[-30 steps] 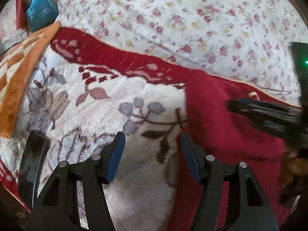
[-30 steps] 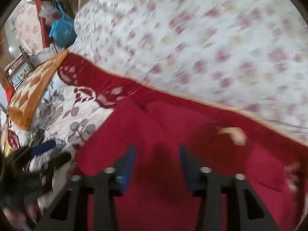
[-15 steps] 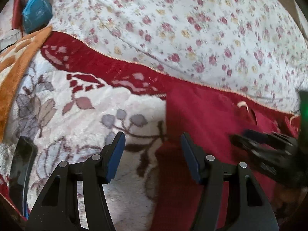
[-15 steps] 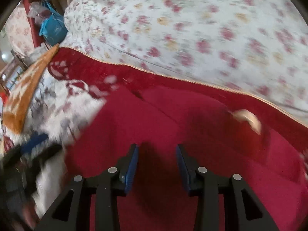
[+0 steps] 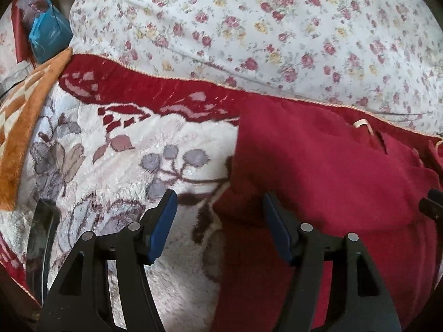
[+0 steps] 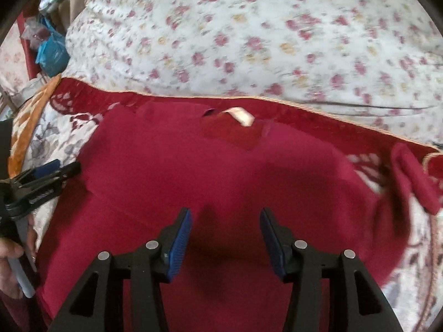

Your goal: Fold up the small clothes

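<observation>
A red garment (image 6: pixel 221 171) lies spread flat on a plush floral blanket (image 5: pixel 116 149) that covers the bed; a cream neck label (image 6: pixel 240 115) marks its collar at the far edge, next to the blanket's dark red border (image 5: pixel 155 88). In the right wrist view one sleeve (image 6: pixel 412 177) trails off to the right, apart from the body of the garment, across a pale part of the blanket.

The left gripper (image 5: pixel 218 221) hovers over the garment's left edge, jaws spread wide and holding nothing: the left blue pad (image 5: pixel 162 227) stands over the bare blanket, the right one over the red cloth. A raised fold of the garment (image 5: pixel 241 171) sits just ahead of the gap. The right gripper (image 6: pixel 224 238) is over the lower middle of the garment, jaws likewise spread and empty, casting a shadow on the cloth between them.

Beyond the blanket rises a white quilt with a rose print (image 5: pixel 263 27). An orange checked blanket (image 5: pixel 25 127) overlaps the bed at far left, with a blue plastic bag (image 5: pixel 48 38) behind it. A dark, flat, glossy object (image 5: pixel 40 238) lies on the blanket by the left gripper's base; its identity cannot be told. In the right wrist view the person's left hand (image 6: pixel 11 262) is visible at the left margin, grasping the other gripper's handle.
</observation>
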`<state>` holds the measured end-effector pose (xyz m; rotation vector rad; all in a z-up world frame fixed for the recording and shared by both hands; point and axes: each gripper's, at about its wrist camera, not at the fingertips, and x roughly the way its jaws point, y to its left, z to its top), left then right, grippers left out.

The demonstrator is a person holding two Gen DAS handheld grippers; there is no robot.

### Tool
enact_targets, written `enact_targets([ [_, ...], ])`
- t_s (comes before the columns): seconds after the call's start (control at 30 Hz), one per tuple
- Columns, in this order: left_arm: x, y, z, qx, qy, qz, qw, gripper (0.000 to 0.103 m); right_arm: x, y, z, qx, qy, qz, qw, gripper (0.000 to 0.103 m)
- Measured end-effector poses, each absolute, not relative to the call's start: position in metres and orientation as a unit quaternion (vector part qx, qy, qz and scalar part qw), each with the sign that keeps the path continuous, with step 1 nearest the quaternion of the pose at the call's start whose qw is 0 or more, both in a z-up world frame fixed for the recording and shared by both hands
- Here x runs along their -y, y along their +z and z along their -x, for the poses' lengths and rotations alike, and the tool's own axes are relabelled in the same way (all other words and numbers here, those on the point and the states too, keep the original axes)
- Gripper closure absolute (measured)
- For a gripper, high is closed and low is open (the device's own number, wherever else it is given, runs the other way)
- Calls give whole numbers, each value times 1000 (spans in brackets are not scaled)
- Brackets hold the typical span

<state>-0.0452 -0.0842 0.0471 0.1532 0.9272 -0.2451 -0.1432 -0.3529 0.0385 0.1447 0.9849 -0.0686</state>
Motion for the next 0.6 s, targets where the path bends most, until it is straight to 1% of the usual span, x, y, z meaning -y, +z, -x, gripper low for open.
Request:
enact_targets([
  [0.23,103,55,59,-427,-144,-90,888,39,401,35,163,-472,-122,-71,870,53],
  [0.33,109,54,59,-427,-153,-95,886,39,419,17,162,-494,-120,-108,854,50],
  [0.4,111,50,58,-431,-157,-100,883,39,423,19,165,-482,-117,-123,860,49],
  [0.5,111,43,52,-451,-163,-92,873,39,430,37,168,-473,-92,-140,865,49],
  [0.57,110,42,50,-456,-164,-84,871,39,443,63,179,-436,-96,-150,882,49],
  [0.6,110,42,50,-454,-164,-85,872,39,453,75,184,-419,-110,-151,889,46],
])
